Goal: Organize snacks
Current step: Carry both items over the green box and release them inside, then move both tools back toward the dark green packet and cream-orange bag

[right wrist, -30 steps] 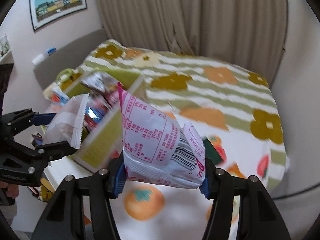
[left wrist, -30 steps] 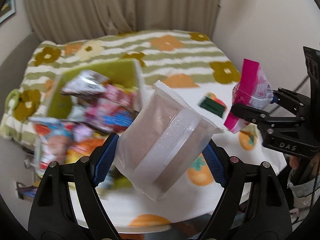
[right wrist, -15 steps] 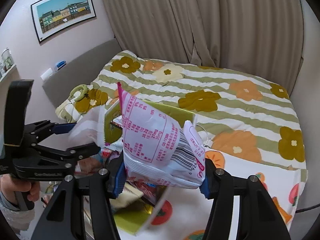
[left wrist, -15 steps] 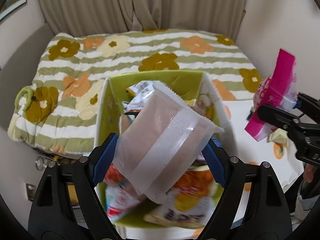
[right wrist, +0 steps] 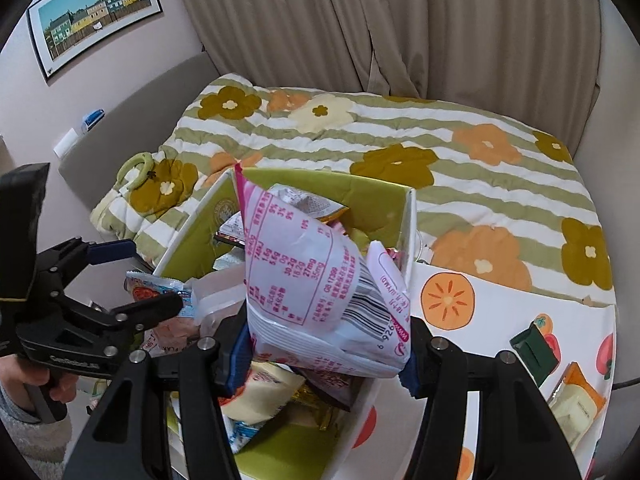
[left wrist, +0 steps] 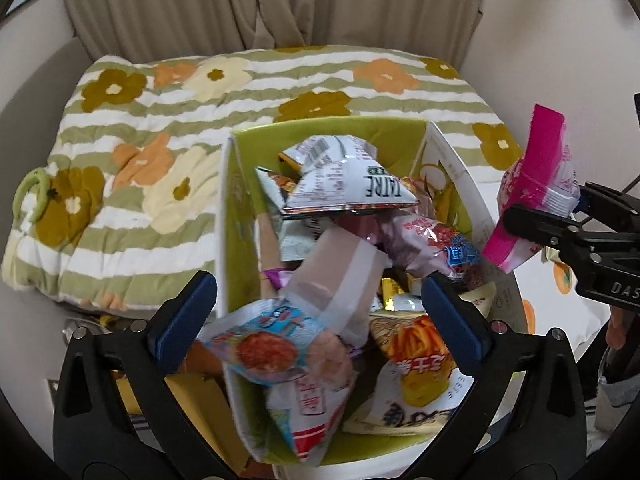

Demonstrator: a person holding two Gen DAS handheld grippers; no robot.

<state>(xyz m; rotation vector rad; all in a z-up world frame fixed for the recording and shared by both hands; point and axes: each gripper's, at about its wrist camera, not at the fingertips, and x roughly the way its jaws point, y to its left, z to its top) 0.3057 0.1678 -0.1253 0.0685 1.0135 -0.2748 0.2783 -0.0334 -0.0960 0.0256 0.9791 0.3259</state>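
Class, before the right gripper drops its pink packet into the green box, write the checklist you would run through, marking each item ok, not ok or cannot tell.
1. Left gripper has let go: ok. Its jaws have just been opening, and the pale packet lies loose between them on the pile.
2. Right gripper grips the pink packet: ok, pads pressed on both sides.
3. Pink packet is over the green box: ok in the right wrist view.
4. Room in the box: not ok, snacks are heaped high.
5. Left gripper clear of the drop path: cannot tell.
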